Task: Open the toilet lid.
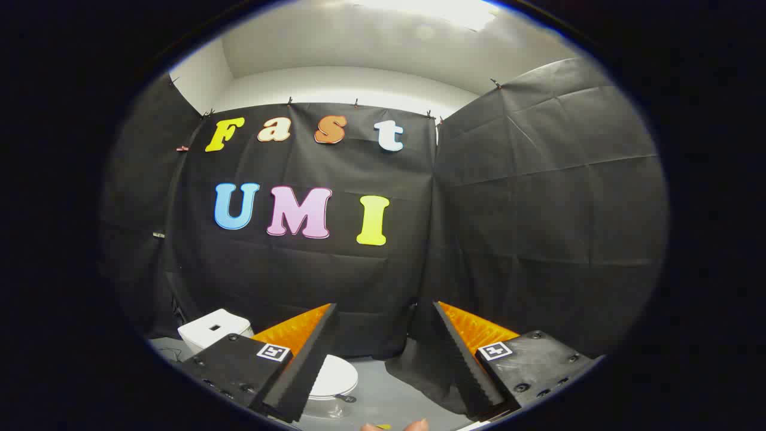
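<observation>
A small white toilet (331,377) stands on the grey floor well below and beyond my gripper (384,311). Its lid (335,374) lies flat and closed over the bowl, partly hidden behind the left finger (302,371). The white tank (213,328) rises behind the bowl, to the left of that finger. The gripper hangs high in the air, far from the toilet, with its fingers wide apart and nothing between them.
Black cloth walls (538,209) close the booth at the back and on both sides, with a fold of cloth spilling onto the grey floor (383,401) beside the toilet. A fingertip of a person's hand (416,425) shows under the fingers.
</observation>
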Motion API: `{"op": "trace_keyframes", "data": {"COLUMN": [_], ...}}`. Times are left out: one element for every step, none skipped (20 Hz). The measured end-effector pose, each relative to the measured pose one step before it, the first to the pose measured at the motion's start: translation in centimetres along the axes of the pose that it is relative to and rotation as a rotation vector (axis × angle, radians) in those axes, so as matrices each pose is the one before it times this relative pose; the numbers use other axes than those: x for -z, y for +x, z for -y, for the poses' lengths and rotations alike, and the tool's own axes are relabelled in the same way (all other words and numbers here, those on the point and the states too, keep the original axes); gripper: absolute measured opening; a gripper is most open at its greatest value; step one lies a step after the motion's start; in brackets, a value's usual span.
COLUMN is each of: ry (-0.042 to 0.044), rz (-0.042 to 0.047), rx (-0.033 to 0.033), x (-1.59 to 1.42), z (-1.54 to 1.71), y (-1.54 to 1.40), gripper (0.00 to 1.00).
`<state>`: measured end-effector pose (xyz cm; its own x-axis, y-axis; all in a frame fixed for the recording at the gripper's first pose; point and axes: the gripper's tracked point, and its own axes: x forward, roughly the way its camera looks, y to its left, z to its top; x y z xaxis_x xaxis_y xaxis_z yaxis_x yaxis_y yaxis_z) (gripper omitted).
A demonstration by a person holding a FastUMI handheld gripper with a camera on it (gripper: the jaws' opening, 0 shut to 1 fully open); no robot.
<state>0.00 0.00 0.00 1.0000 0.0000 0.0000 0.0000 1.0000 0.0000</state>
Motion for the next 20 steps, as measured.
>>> {"op": "trace_keyframes", "data": {"ry": [0.00199, 0.00290, 0.00020, -0.00119, -0.00226, -0.00227, -0.00183, -0.00125, -0.00157, 0.00044, 0.00179, 0.00144, -0.00015, -0.00287, -0.00256, 0.00028, 0.00310, 0.00373, 0.00320, 0.00164], "rz": [0.00093, 0.00311, -0.00047, -0.00067, -0.00134, 0.00033, 0.00204, 0.00248, 0.00137, 0.00194, -0.00022, -0.00359, -0.00219, -0.00211, -0.00044, 0.00153, 0.00246, 0.00207, 0.00315, 0.00549], "rx": [-0.00040, -0.00241, -0.00048, -0.00160, -0.00103, -0.00247, -0.00206, -0.00167, -0.00064, -0.00062, -0.00018, -0.00127, -0.00277, -0.00008, 0.00109, 0.00236, 0.00279, 0.00209, 0.00105, -0.00227], "x": [0.023, -0.057, 0.113, 0.093, 0.063, -0.039, -0.060, -0.091, -0.031, -0.053, -0.004, 0.118, 0.120, 0.078, 0.006, -0.093, -0.069, -0.021, 0.066, -0.035], "z": [0.017, -0.129, -0.114, -0.044, -0.069, -0.116, -0.158, -0.086, -0.014, -0.001, -0.051, -0.060, -0.093, 0.017, -0.007, 0.150, 0.121, 0.021, 0.086, -0.085], "y": [0.030, -0.032, 0.061, 0.043, -0.048, -0.043, -0.036, -0.073, -0.049, -0.001, 0.003, 0.081, -0.026, 0.034, 0.043, 0.056, 0.011, -0.008, 0.117, 0.149], "gripper": [0.98, 0.98, 0.98, 0.98, 0.98, 0.98, 0.98, 0.98, 0.98, 0.98, 0.98, 0.98, 0.98, 0.98, 0.98, 0.98, 0.98, 0.98, 0.98, 0.98]}}
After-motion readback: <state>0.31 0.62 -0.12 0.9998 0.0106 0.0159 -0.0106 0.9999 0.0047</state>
